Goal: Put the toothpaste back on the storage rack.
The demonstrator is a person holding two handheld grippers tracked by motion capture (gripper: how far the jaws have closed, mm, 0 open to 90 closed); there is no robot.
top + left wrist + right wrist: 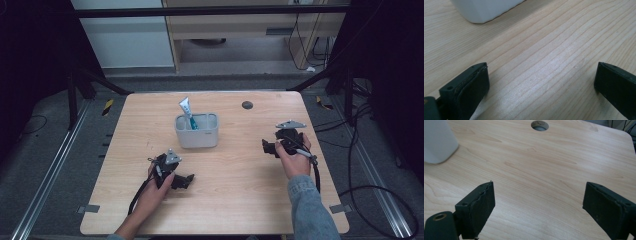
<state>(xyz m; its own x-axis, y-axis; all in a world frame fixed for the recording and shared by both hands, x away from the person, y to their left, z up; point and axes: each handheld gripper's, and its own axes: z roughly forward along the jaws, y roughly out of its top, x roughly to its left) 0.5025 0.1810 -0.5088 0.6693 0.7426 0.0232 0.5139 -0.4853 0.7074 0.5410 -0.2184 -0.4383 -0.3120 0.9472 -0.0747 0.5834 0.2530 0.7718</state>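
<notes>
A: What is seen at the left of the counter [235, 200]?

B: The left gripper [187, 180] is held low over the wood, near the front edge. Its fingers [471, 87] are spread wide, with bare wood between them and nothing gripped.

A: And in the middle?

B: A grey holder [197, 131] is stood on the counter, toward the far half. A toothpaste tube [187, 111] is propped inside it, tilted, its flat end up and its blue cap end down in the left compartment. The holder is well apart from both grippers.

A: What is added by the gripper views?

B: In the left gripper view only a rounded bottom corner of the holder [486, 11] is caught, at the top. In the right gripper view a corner is seen too [437, 142], and a round hole [539, 125] near the far edge is shown large.

A: And at the right?

B: The right gripper [268, 147] is held near the right edge, its fingers [477, 205] also wide and empty. Open wood is left between the grippers and before the holder.
</notes>
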